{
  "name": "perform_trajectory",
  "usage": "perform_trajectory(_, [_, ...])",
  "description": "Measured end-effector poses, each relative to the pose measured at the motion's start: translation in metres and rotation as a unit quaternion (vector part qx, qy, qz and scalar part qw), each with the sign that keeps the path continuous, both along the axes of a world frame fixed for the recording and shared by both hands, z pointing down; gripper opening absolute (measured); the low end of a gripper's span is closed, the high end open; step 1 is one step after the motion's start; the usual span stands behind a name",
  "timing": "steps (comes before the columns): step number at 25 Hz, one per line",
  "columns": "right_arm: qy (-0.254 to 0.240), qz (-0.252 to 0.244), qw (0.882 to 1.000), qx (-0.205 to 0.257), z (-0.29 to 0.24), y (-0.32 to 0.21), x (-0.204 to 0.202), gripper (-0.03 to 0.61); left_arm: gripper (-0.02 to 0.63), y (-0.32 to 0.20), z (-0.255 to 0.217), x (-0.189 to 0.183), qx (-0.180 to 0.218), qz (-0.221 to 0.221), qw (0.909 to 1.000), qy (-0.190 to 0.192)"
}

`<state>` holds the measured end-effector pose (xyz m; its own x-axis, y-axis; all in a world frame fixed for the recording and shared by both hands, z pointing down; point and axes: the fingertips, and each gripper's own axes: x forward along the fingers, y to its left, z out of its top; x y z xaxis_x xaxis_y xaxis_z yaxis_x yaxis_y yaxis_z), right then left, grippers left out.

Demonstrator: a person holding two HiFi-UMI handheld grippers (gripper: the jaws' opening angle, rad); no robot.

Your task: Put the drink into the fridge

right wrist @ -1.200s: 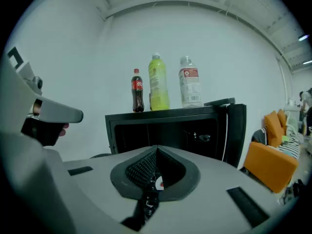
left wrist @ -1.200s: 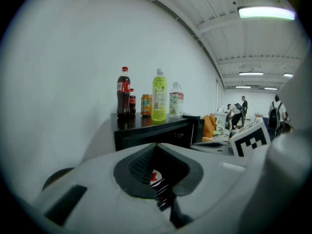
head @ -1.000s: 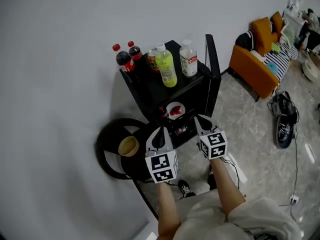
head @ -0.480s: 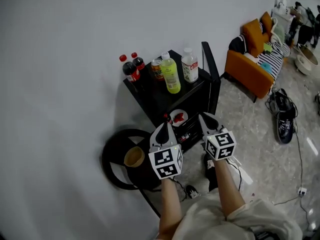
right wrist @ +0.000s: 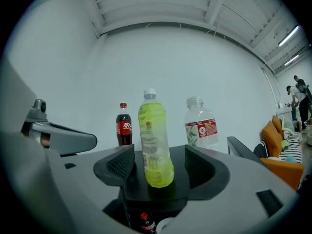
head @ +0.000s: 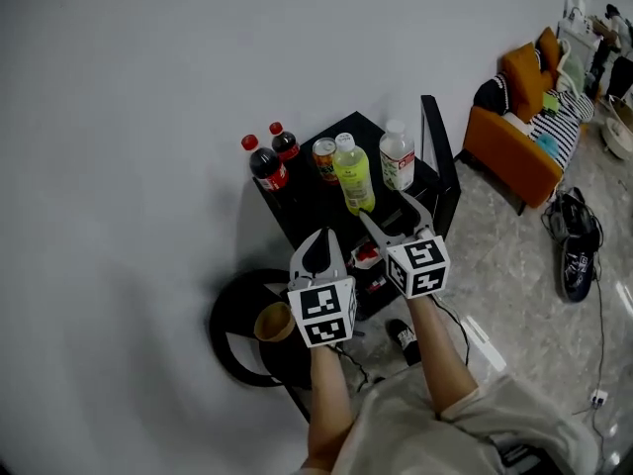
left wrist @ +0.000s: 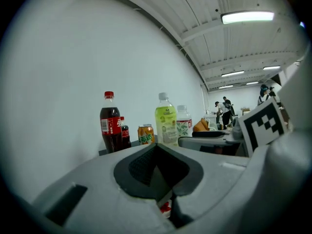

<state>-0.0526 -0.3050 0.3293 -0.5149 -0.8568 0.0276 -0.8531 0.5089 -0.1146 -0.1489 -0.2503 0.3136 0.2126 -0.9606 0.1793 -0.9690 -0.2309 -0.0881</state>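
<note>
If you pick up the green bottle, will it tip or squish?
The green bottle is tall and narrow, so a high push would probably tip it. It looks nearly full, so likely heavy and firm, not squishy. Its smooth plastic might slip.

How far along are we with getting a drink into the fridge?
Done: the fridge door stands open. In hand: nothing; the right gripper has just been opening its jaws, empty, lined up on the yellow-green bottle atop the fridge. Remaining: grip it, place it inside.
</note>
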Motion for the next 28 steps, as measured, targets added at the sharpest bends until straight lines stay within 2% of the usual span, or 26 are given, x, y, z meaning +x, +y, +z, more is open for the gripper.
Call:
perform_trajectory(8, [0.063, -0.032, 0.997, -0.014, 0.001, -0.055, -0.046, 0.295, 0.009, -0.049, 0.0, -0.02, -0.006, -0.02, 0.9998, -0.001])
perform_trajectory(14, [0.062, -0.013, 0.998, 0.011, -0.005, -0.056, -0.046, 0.275, 0.008, -0.047, 0.004, -0.034, -0.01, -0.032, 0.9993, 0.013])
perform_trajectory(19, [0.055, 0.0, 0.998, 0.026, -0.008, -0.031, -0.039, 0.267, 0.009, -0.023, 0.009, -0.038, -0.013, -0.032, 0.9992, 0.017])
perform_trajectory(24, [0.046, 0.001, 0.998, 0.039, -0.013, 0.012, -0.033, 0.265, 0.009, 0.012, 0.014, -0.026, -0.016, -0.017, 0.9996, 0.018])
perform_trajectory(28, [0.07, 0.0, 0.997, 0.039, -0.001, 0.056, -0.026, 0.267, 0.009, 0.045, 0.028, -0.007, -0.026, 0.002, 0.9997, 0.004])
